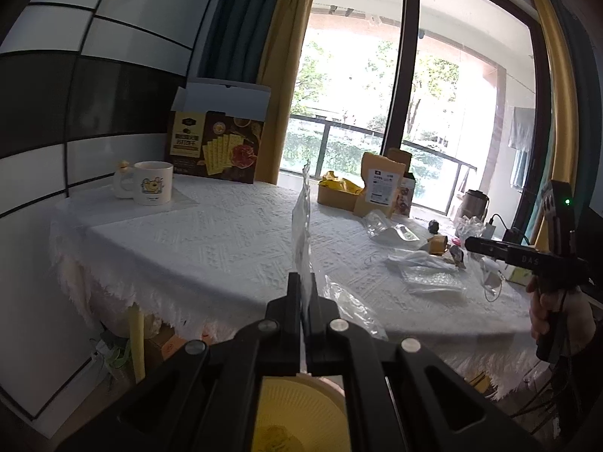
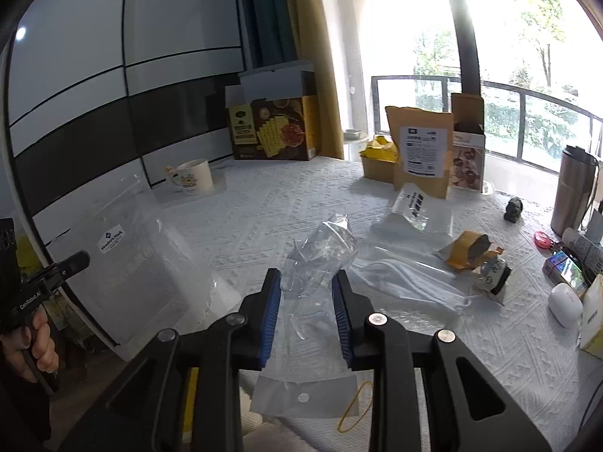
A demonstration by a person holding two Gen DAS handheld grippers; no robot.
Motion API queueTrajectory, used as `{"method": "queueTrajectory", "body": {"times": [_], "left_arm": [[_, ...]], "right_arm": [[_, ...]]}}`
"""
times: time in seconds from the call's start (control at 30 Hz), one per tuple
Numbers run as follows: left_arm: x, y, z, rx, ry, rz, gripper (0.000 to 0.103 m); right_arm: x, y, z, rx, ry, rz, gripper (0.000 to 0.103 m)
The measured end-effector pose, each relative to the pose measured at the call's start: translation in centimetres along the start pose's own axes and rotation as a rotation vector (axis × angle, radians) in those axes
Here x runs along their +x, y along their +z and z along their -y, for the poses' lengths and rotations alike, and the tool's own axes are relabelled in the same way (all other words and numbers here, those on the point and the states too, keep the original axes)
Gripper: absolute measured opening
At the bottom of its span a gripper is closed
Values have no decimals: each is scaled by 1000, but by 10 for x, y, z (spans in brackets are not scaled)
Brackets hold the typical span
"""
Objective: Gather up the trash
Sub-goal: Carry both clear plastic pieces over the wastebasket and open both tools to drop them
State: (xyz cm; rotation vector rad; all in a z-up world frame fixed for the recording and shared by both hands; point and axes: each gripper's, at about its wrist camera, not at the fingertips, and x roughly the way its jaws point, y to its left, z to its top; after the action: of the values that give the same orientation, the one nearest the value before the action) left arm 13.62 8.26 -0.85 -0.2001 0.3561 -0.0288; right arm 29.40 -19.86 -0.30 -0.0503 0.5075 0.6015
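Your right gripper (image 2: 306,314) was open w/ the crumpled clear wrapper (image 2: 320,252) lying between its fingers on the table (image 2: 264,203), long axis running straight ahead, so closing would catch it. Left gripper (image 1: 306,303), further off, was clamped on a big clear bag (image 2: 128,263) held upright.

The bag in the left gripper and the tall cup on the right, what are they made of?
The clear zip bag looks like thin glossy plastic: you see the wall through it. The tumbler looks like brushed metal, probably steel: dull grey sheen, streaky reflections.
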Motion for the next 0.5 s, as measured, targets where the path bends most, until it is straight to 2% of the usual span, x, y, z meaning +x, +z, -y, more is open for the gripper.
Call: {"method": "queueTrajectory", "body": {"times": [0.5], "left_arm": [[-44,-44,-29,-43,73,-45,1]], "right_arm": [[-10,-26,-50,-50,49,-12,26]]}}
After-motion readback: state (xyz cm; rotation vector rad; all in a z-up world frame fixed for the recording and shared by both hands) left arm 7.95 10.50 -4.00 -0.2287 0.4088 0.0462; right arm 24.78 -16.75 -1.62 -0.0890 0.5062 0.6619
